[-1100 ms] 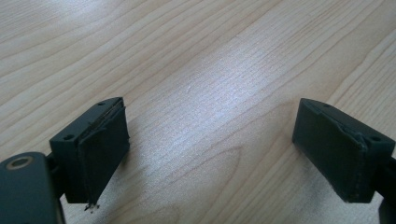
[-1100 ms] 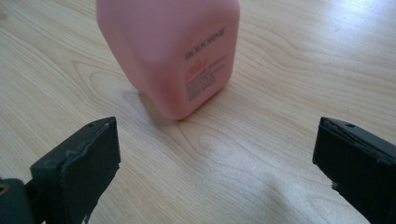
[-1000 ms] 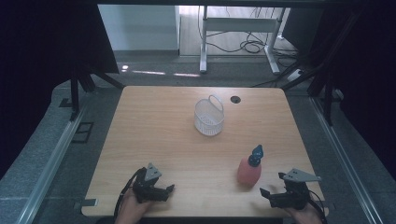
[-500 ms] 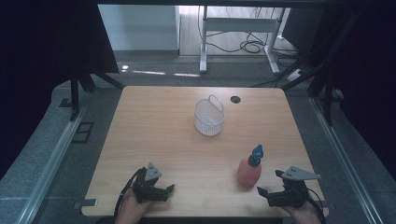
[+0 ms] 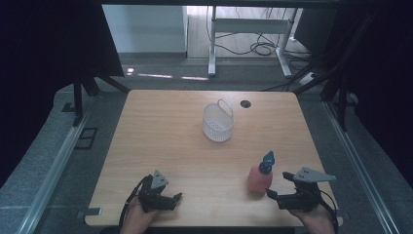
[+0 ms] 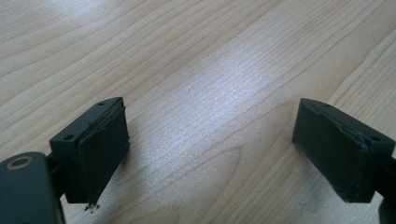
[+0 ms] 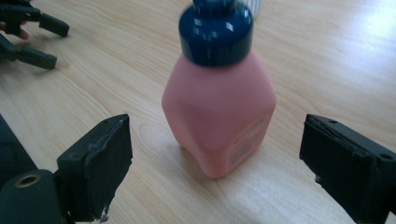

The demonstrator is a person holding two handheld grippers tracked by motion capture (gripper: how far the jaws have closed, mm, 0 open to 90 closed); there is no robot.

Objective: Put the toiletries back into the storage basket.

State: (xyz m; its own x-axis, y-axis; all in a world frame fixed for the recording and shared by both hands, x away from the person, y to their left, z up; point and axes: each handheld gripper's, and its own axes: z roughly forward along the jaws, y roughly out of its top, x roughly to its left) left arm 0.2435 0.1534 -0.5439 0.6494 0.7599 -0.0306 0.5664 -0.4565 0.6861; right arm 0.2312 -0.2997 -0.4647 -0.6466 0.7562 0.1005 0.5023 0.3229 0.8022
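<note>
High view: right tongs (image 5: 273, 193), spread wide and empty, have edged nearer the pink bottle (image 5: 256, 177); left tongs (image 5: 176, 197) likewise gape.

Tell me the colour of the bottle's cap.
Dark blue cap on a pink bottle; the right gripper view shows it best.

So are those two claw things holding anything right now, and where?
Nothing is held. The right gripper is open with the pink bottle standing free between its jaws, untouched. The left gripper is open over bare table.
</note>
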